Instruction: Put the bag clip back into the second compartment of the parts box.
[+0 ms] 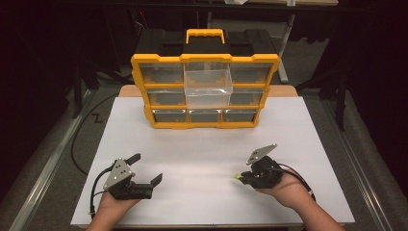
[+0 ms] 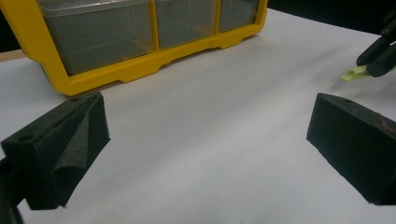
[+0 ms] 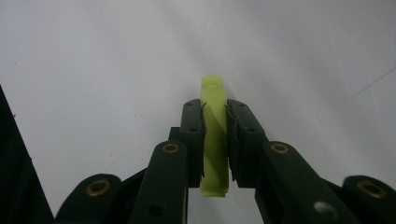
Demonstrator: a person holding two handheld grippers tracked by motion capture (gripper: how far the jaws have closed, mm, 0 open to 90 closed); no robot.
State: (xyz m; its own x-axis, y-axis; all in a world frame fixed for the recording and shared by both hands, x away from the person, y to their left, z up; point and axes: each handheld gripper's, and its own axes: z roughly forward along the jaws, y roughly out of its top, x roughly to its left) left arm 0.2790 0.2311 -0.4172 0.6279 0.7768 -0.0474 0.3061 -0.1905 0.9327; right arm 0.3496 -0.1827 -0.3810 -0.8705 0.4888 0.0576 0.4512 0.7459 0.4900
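High view shows a white table (image 1: 202, 144) with a yellow drawer cabinet (image 1: 205, 91) at the far side, its top middle clear drawer (image 1: 208, 87) pulled out toward the person. Near the front edge, the right gripper (image 1: 244, 177) pinches a small yellow-green plastic piece (image 1: 237, 177), well apart from the cabinet.

The likeliest trouble, as I judge it, is that piece slipping. In the right gripper view the piece (image 3: 215, 135) stands lengthwise between the pads (image 3: 192, 140), sticking out past them at both ends, so only its narrow sides are held; a tilt or a knock against the drawer's rim could twist it loose. If it is meant for the open drawer, the clear walls may be hard to judge on approach.

The right gripper (image 3: 215, 109) is closed tightly on the piece. The left gripper (image 1: 146, 168) rests low by the table with its jaws spread wide, holding nothing; its pads (image 2: 58, 149) frame bare table.
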